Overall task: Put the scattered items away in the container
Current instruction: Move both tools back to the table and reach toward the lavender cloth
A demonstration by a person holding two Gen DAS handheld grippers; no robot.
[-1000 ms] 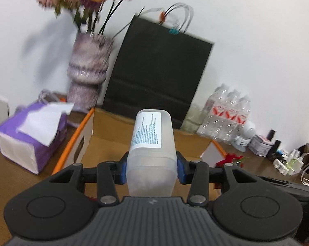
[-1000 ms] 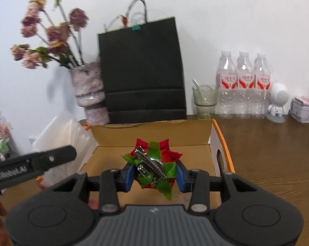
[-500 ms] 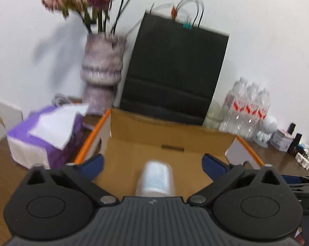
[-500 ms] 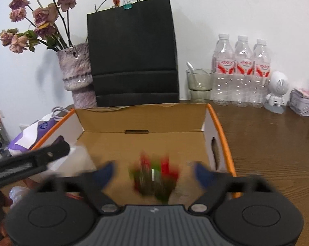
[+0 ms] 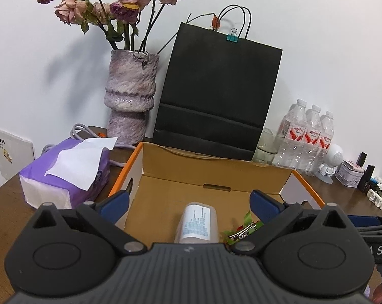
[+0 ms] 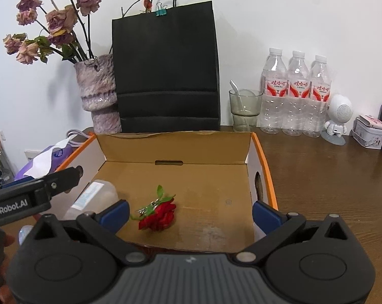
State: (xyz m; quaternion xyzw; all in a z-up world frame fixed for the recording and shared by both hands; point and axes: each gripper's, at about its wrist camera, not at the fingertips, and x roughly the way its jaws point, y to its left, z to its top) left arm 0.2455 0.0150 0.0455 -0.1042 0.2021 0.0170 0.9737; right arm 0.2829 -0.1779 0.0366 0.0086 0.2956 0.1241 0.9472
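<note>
An open cardboard box (image 5: 216, 169) (image 6: 175, 147) with orange edges sits on the brown table. On its floor lies a translucent white bottle (image 5: 197, 224) (image 6: 94, 197) with a printed label. Beside the bottle rests a red and green flower hair clip (image 5: 241, 231) (image 6: 158, 215). My left gripper (image 5: 188, 205) hangs open over the box's near edge, the bottle below and between its blue pads, untouched. My right gripper (image 6: 191, 212) is open too, above the box's near edge, with the clip lying free on the floor between its pads. In the right wrist view the left gripper's body (image 6: 33, 195) enters from the left.
Behind the box stand a black paper bag (image 5: 216, 96) (image 6: 165, 71) and a vase of dried roses (image 5: 131, 96) (image 6: 97, 93). A purple tissue pack (image 5: 64, 172) lies to the left. A glass (image 6: 245, 109), three water bottles (image 6: 296, 93), a white figurine (image 6: 338, 119) and a tin (image 6: 370, 131) stand to the right.
Both grippers opened wide. The bottle dropped from the left gripper and the flower clip from the right; both now lie on the box floor.
</note>
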